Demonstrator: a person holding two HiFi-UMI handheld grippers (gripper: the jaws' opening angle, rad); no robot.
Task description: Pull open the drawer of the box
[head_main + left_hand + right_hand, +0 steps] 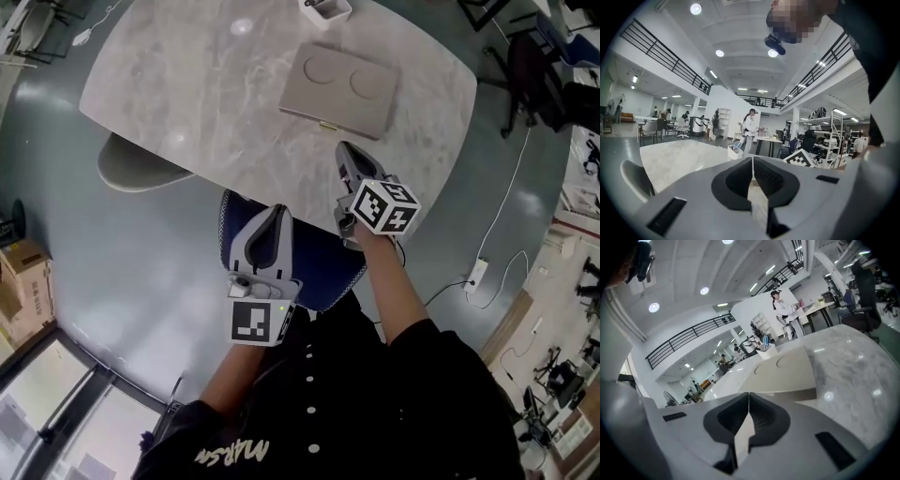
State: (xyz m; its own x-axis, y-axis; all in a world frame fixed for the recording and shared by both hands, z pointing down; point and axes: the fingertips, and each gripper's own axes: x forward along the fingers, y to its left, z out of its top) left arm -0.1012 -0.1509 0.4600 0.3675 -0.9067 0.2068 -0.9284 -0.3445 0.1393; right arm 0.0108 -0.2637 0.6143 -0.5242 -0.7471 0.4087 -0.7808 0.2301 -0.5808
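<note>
A flat beige box [339, 88] with two round recesses in its lid lies on the marble table [187, 94], its drawer front with a small gold pull [328, 125] facing me. In the right gripper view the box [787, 373] sits just beyond the jaws. My right gripper [343, 150] hovers at the table's near edge, a little short of the pull, shut and holding nothing. My left gripper [273, 214] hangs lower, off the table above a blue chair seat, shut and empty. Its tip [752, 158] points across the tabletop.
A small white tray [326, 9] with items stands at the table's far edge. A grey chair [131, 169] is tucked at the table's left side and a blue chair [319, 262] is below my grippers. Cables and a power strip [478, 274] lie on the floor at right.
</note>
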